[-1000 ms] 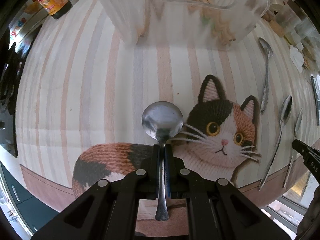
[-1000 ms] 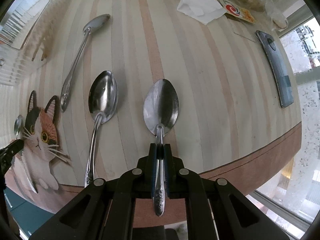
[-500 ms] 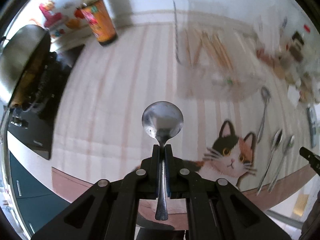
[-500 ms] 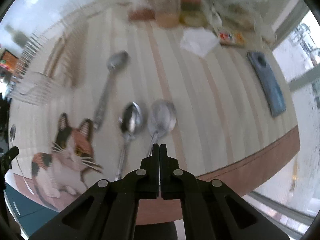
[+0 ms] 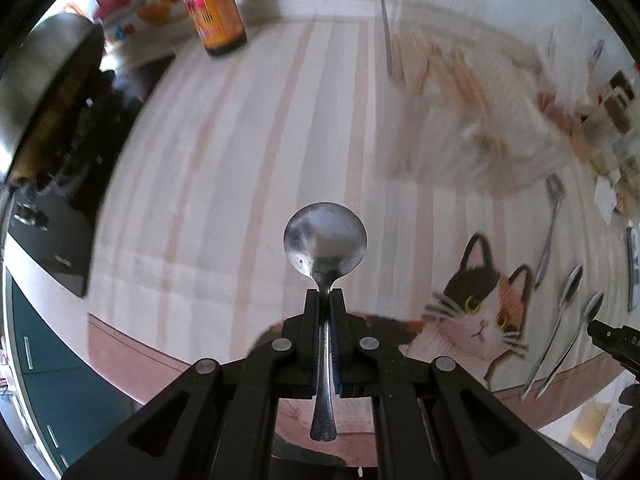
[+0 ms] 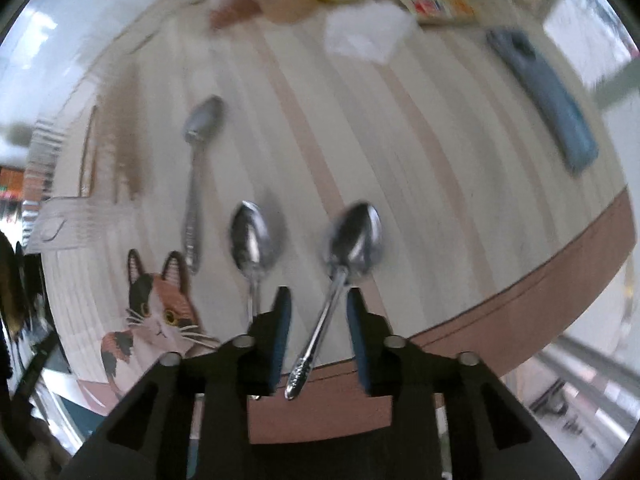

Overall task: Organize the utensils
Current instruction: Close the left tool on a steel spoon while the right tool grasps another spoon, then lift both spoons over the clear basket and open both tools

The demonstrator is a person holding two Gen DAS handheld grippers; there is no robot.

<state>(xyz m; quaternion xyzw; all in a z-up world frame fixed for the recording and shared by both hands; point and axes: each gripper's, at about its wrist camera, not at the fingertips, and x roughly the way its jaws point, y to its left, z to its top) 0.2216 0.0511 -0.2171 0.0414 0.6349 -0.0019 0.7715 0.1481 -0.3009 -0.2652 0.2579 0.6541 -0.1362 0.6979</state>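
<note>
1. The left gripper [image 5: 326, 300] holds a round-bowled spoon [image 5: 325, 242] by its handle, jaws clamped tight on it, the bowl pointing forward and raised above the striped counter [image 5: 224, 168].

2. Ahead of it, toward the far edge of the counter, stands a clear plastic utensil tray [image 5: 472, 112]. It is blurred, but pale wooden sticks, probably chopsticks, seem to lie inside. No spoon can be made out in it.

3. The right gripper [image 6: 318, 320] hangs above the near edge of the counter with its jaws apart and holding nothing. A patterned-handle spoon [image 6: 352, 240] shows between the jaws, touching neither; it appears to lie on the counter, handle toward the near edge.

4. Just to that spoon's left lies a second spoon [image 6: 252, 240], bowl up. Farther left and toward the far edge lies a long slim spoon [image 6: 198, 168], its handle end close to a cat picture [image 6: 160, 308] printed on the counter cover.

5. Other items sit along the far and right edges: an orange-labelled bottle [image 5: 216, 8], a white tissue [image 6: 364, 32], and a blue phone [image 6: 548, 100].

6. Judged progress: the task looks to be at an early stage. 1 spoon is in hand and likely bound for the tray; 3 spoons remain loose on the counter, well apart from the tray.
</note>
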